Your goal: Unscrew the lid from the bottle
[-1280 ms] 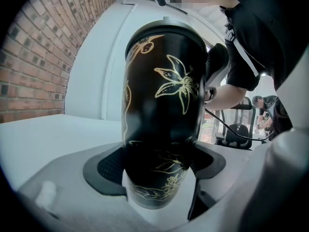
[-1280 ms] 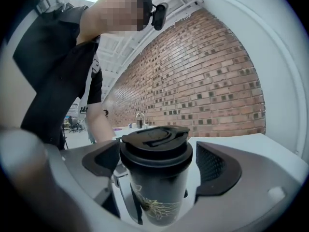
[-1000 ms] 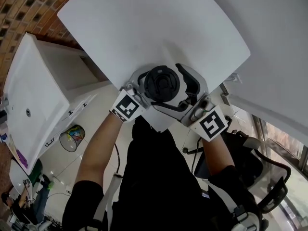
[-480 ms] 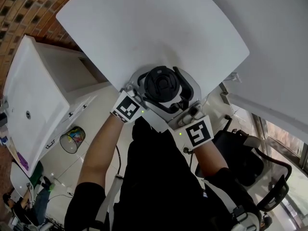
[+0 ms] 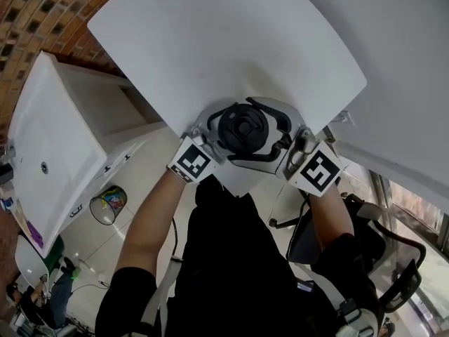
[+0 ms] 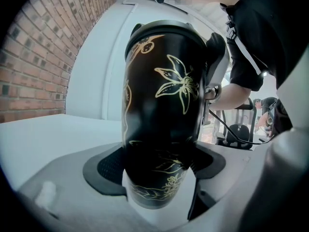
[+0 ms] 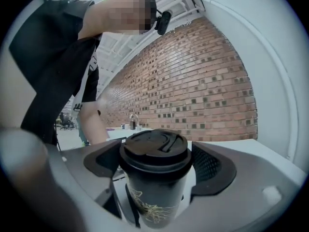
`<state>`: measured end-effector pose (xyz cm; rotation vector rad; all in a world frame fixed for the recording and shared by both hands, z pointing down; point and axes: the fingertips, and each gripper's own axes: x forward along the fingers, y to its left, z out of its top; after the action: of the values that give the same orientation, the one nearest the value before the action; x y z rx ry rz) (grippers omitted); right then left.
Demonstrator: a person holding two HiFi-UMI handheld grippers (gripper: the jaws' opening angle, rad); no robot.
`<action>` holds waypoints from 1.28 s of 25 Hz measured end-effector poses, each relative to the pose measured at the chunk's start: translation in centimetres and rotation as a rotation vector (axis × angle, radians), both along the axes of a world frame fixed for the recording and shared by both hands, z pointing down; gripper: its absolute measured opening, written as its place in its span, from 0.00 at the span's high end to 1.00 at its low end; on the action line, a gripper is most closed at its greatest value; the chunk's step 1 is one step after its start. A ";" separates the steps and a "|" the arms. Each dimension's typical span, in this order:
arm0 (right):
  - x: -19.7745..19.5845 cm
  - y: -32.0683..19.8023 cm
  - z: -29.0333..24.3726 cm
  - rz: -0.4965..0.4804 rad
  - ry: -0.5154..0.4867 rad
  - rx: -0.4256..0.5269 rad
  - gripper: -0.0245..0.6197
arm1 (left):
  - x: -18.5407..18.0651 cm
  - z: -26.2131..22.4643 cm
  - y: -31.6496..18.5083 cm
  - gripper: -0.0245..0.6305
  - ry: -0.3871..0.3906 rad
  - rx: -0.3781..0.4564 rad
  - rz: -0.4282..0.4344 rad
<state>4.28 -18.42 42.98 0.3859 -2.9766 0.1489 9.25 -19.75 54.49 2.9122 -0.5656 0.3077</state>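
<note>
Over the near edge of the white table [image 5: 210, 48] we are keeping the black, gold-flowered bottle [image 6: 161, 95] upright between both grippers; whether its base is resting on the table or hanging clear we cannot tell. Our left gripper [image 6: 157, 170] is clamping the lower body, its pads [image 6: 108, 166] pressing on either side, so the bottle is being steadied from below. Our right gripper [image 7: 157, 163] is coming in higher, at the level of the lid [image 7: 153, 151], which is still sitting fully on the bottle. Its jaws have just been opening and are standing wide, with the lid between them; a sliver of gap is showing beside the far pad [image 7: 212, 166], so we are judging that they are bracketing the lid, not yet gripping it. From here the main risk is lying in the closing: if the pads are meeting the lid off-centre or only at its rim, they are likely to slip round it instead of turning it. If the left hold is proving too light on the smooth body, the whole bottle is going to spin with the lid. A hard, uneven squeeze could also be tilting the bottle out of the lower grip, and so near the edge it could be dropping off the table.
</note>
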 end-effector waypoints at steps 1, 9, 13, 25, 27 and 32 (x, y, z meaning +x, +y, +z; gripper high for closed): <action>0.0 0.1 0.0 -0.030 0.010 -0.004 0.26 | 0.0 0.0 0.0 0.37 0.000 0.000 0.001; -0.4 0.3 0.1 -0.179 0.087 0.017 0.26 | -0.2 0.0 0.0 0.37 0.003 -0.005 0.005; 0.0 0.0 -0.8 -0.069 0.034 0.019 0.24 | -0.1 -0.1 0.0 0.37 0.005 -0.007 0.005; -0.4 -1.3 -2.1 0.363 -0.151 0.009 0.23 | -0.2 -0.1 -0.1 0.37 0.003 -0.001 0.002; -0.4 -1.4 -1.9 0.377 -0.131 0.019 0.23 | -0.1 -0.1 -0.1 0.37 0.003 0.000 0.001; -0.6 -1.4 -1.5 0.341 -0.081 0.028 0.24 | -0.1 -0.1 -0.1 0.37 0.005 0.001 0.001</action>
<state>3.73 -19.82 41.48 0.9098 -2.9670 0.1600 9.13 -19.84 54.37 2.9131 -0.5633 0.3009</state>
